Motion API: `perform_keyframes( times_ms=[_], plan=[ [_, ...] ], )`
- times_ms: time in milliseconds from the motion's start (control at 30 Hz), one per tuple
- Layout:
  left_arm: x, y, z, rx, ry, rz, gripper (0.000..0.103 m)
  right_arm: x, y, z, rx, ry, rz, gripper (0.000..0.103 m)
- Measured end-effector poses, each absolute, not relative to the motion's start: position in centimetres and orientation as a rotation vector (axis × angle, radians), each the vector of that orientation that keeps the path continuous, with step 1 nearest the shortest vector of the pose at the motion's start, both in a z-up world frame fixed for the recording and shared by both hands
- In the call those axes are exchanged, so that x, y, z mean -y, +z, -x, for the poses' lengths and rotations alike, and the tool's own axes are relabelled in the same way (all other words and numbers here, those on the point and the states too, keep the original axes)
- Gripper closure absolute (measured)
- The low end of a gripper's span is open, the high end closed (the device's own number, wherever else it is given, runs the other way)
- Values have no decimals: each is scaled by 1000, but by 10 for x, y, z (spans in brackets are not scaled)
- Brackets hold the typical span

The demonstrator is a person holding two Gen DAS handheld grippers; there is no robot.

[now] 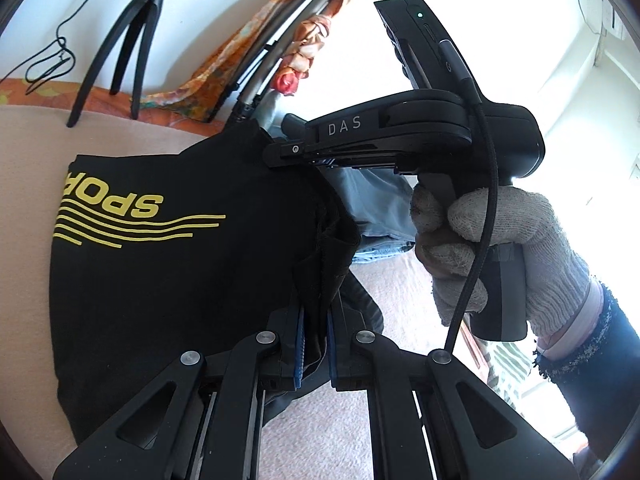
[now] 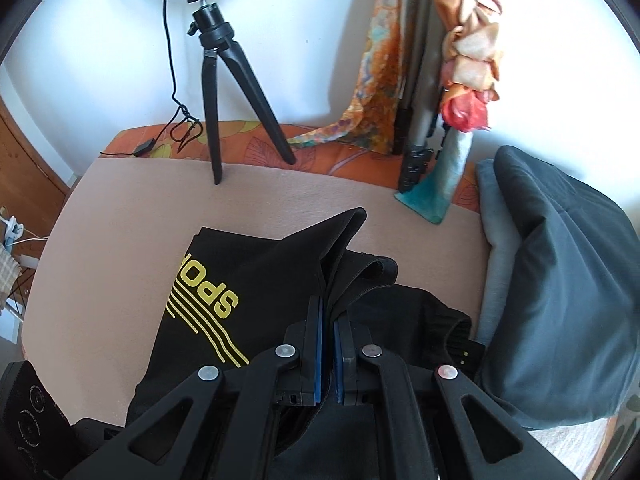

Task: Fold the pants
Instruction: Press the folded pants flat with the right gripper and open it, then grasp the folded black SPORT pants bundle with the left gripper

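Left wrist view. My left gripper (image 1: 316, 316) is clenched on a bunched fold of the black pants (image 1: 168, 280), cloth pinched between its blue pads. The pants spread toward 9 o'clock over the beige blanket (image 1: 120, 136); their yellow lettering is upside down and cut off at the cloth's edge. At 2 o'clock the right gripper (image 1: 280, 154), held by a gloved hand (image 1: 492, 248), bites the pants' upper edge; I see it side-on, and its jaws look closed. A light blue garment (image 1: 372, 200) behind it is mostly hidden. The window side is washed out.

Right wrist view. My right gripper (image 2: 328, 316) is clenched on a raised peak of the pants (image 2: 280, 272); the fabric below the fingers is hidden. A tripod (image 2: 228, 92) stands at 11 o'clock, its ring light cut off at the top. A grey pile of clothes (image 2: 560, 300) fills 3 o'clock.
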State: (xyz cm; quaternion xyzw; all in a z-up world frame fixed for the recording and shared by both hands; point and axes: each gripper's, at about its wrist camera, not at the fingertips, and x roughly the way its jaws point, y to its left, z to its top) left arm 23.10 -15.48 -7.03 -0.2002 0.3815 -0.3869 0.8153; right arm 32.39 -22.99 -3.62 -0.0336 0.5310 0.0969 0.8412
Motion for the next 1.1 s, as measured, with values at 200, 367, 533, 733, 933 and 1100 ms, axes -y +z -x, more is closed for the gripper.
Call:
perform_keyframes(
  times_ms=[200,367,533,733,933,1100],
  plan=[
    [191,-73,-232,-823,-879,392,96,266,-34,-313,-1135,154,63,101],
    [217,-77,-220,-846,-906,348,96,288,-40,-307,-1149,122,51,101],
    [228,-91,-220,-888,-910,309,96,299,-54,-307,-1163,118,35,101],
    [228,-84,-218,-894,-929,261,92,302,-70,-308,-1178,98,48,101],
    [203,-77,-197,-918,-914,220,47,312,-72,-306,-1176,86,11,88],
    [165,-59,-188,-856,-883,226,47,322,-48,-281,-1102,86,-23,66]
  ],
)
